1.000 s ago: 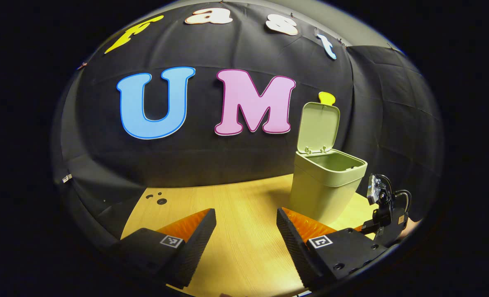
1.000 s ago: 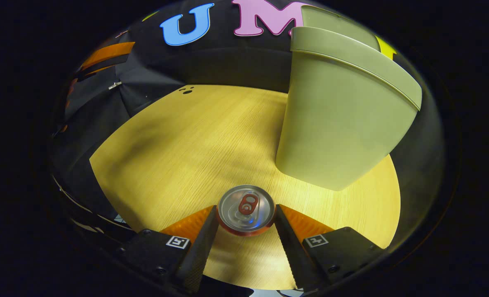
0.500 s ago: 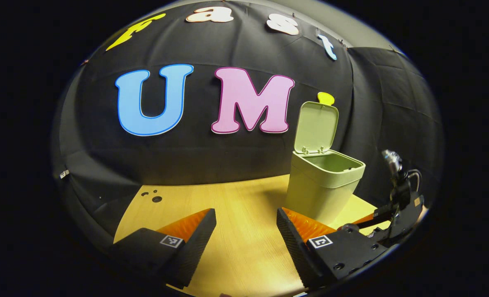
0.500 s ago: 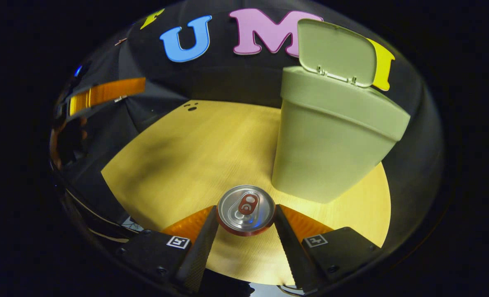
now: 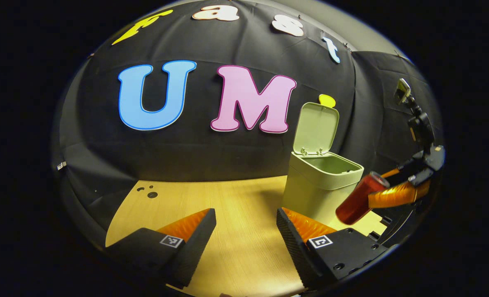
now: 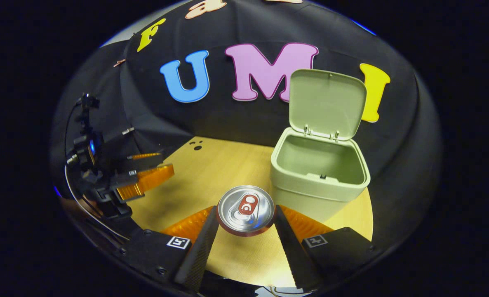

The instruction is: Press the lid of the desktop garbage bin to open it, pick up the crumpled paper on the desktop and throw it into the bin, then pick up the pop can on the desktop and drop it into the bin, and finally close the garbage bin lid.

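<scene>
My right gripper (image 6: 245, 225) is shut on a red pop can (image 6: 245, 209), whose silver top faces the camera. It holds the can in the air, in front of and to the left of the pale green bin (image 6: 319, 177). The bin's lid (image 6: 326, 103) stands upright and the bin's inside shows no contents from here. In the left gripper view the can (image 5: 356, 199) hangs tilted just right of the bin (image 5: 320, 185), held by the right gripper (image 5: 386, 187). My left gripper (image 5: 246, 233) stands open above the table, nothing between its fingers. It also appears at the left (image 6: 153, 173) of the right gripper view.
The light wooden table (image 5: 236, 214) has small dark holes (image 5: 149, 193) near its far left corner. The black cloth wall rises close behind the bin. Bare table surface lies between my left gripper and the bin.
My right gripper has lifted the can off the table and risen level with the bin's rim; the bin's opening has come into sight. My left gripper has barely moved.
</scene>
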